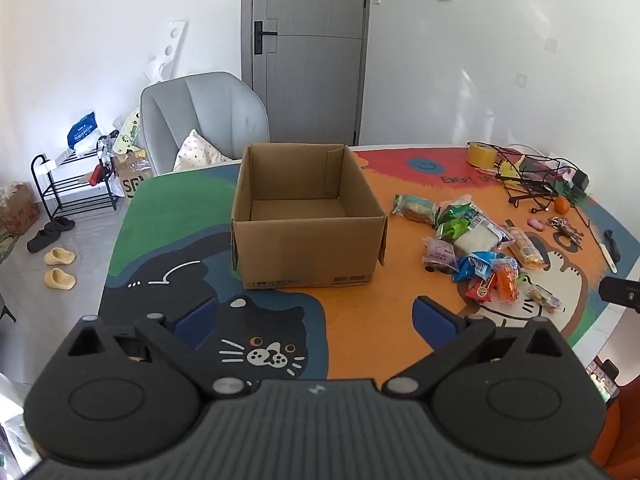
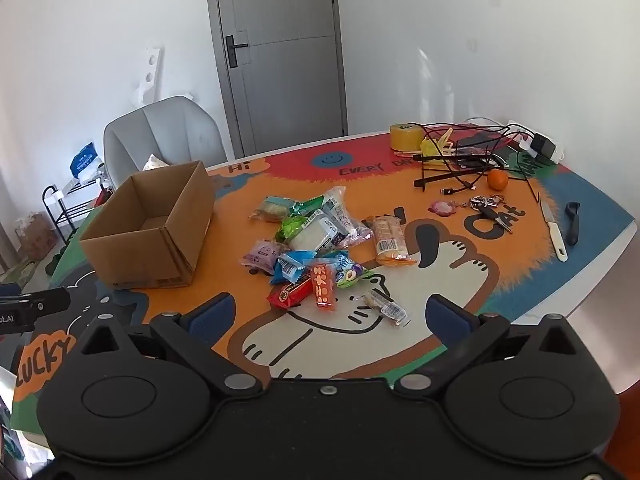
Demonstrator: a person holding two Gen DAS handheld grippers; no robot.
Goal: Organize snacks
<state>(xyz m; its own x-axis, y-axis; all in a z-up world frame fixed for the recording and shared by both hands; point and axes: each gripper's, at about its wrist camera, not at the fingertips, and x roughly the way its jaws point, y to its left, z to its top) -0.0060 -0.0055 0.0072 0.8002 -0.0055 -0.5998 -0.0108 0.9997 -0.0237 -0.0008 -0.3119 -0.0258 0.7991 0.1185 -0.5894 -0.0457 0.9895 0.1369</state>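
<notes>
Here, a table (image 2: 592,280) under a cartoon-cat mat (image 2: 440,280) bore every item. Cardboard box (image 1: 306,254): open-topped, empty, upright, serving as landmark. Snack packets (image 2: 320,248): a loose heap on the mat to the right of the box, near but apart from it. Yellow tape roll (image 2: 404,136) and orange (image 2: 497,180): well beyond the box, far right. Left gripper (image 1: 316,316): before the box, jaws spread wide, nothing held. Right gripper (image 2: 328,314): right of the box, facing the heap, jaws likewise wide and empty.

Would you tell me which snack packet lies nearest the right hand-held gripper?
The small clear packet, lying apart from the pile, just ahead of the open right hand-held gripper.
</notes>
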